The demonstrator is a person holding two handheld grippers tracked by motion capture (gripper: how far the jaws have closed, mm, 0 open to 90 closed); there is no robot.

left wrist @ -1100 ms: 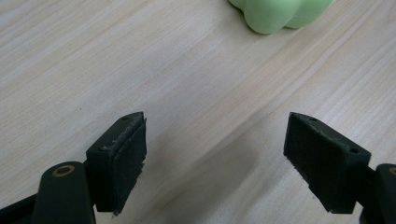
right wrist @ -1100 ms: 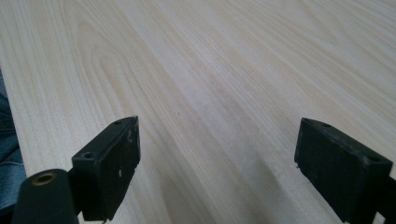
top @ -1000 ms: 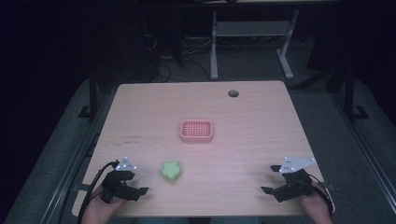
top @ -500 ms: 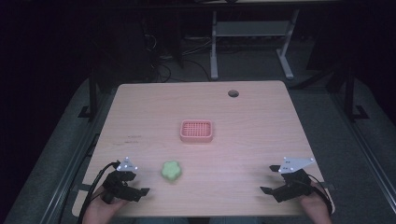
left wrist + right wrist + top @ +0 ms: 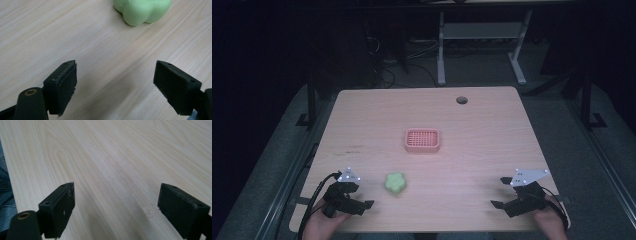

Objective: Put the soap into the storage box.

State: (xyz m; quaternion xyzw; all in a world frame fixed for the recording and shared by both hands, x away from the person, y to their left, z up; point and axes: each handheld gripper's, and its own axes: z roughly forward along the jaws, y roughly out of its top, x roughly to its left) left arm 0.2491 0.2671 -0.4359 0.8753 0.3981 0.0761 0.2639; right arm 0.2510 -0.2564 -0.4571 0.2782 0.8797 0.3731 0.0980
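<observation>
2 tools: left tool [image 5: 113, 87] and right tool [image 5: 116, 210] both wide open, empty.
Change: none; green clay lump [image 5: 395, 183] just ahead of left tool, ungrasped.

left gripper [image 5: 362, 204] near green lump [image 5: 395, 183] | pink basket [image 5: 422, 140] mid-table

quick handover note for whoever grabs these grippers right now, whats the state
Left gripper: open, holding nothing, low at the near left edge of the table, pointed toward the green flower-shaped piece, which lies just ahead of it, untouched.
Right gripper: open, holding nothing, at the near right edge over bare wood.
Pink basket: mid-table, looks empty.
Done: nothing picked up yet.
Left: probably grasp the green piece with the left gripper; the basket seems the likely destination.
</observation>
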